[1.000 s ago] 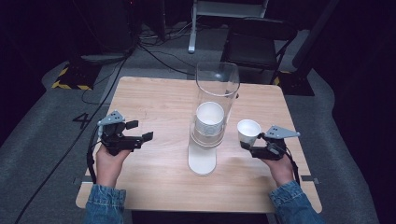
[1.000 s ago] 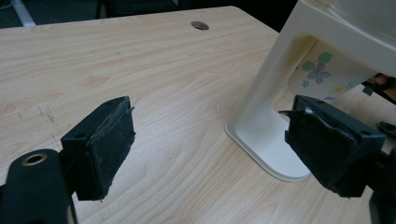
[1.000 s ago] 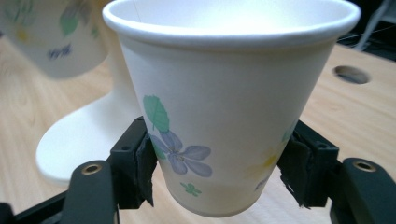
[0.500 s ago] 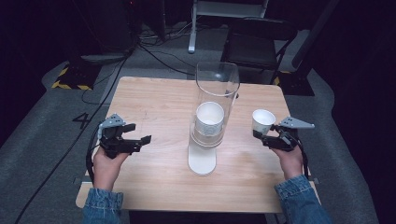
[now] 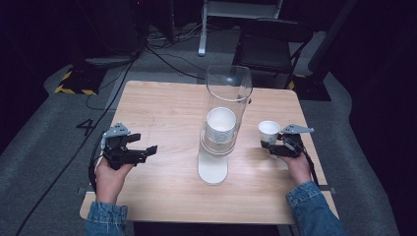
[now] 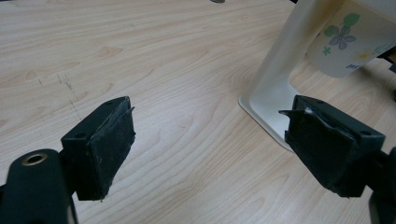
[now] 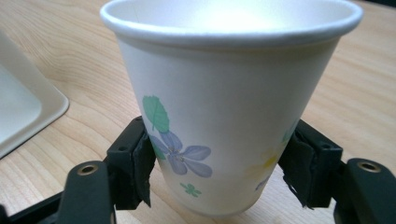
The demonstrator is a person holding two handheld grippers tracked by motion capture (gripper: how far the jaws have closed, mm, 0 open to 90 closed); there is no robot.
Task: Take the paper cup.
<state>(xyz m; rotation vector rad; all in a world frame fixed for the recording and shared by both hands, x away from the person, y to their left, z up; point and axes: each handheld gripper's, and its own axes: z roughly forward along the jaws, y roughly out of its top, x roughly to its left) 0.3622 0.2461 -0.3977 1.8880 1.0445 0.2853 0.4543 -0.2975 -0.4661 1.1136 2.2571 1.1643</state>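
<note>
A white paper cup [image 7: 224,107] with a flower print stands upright between the pads of my right gripper [image 7: 219,172], which is shut on its lower half. In the high view the paper cup [image 5: 269,131] and the right gripper [image 5: 271,145] are to the right of the dispenser, low over the table. I cannot tell whether the cup touches the wood. The dispenser has a clear tube [image 5: 229,86] on a white base [image 5: 212,169], with stacked cups [image 5: 221,126] inside. My left gripper [image 5: 142,144] hovers open at the table's left with nothing between its pads [image 6: 109,144].
The wooden table [image 5: 162,113] has bare room on the left and along the front. A dark chair [image 5: 273,46] stands behind its far edge, and cables [image 5: 162,54] run over the grey floor. The dispenser base [image 6: 273,105] lies ahead and to the right of the left jaws.
My right gripper carried the cup out to the right and up, away from the dispenser, then came back a little left and lower. The left hand has kept still.
</note>
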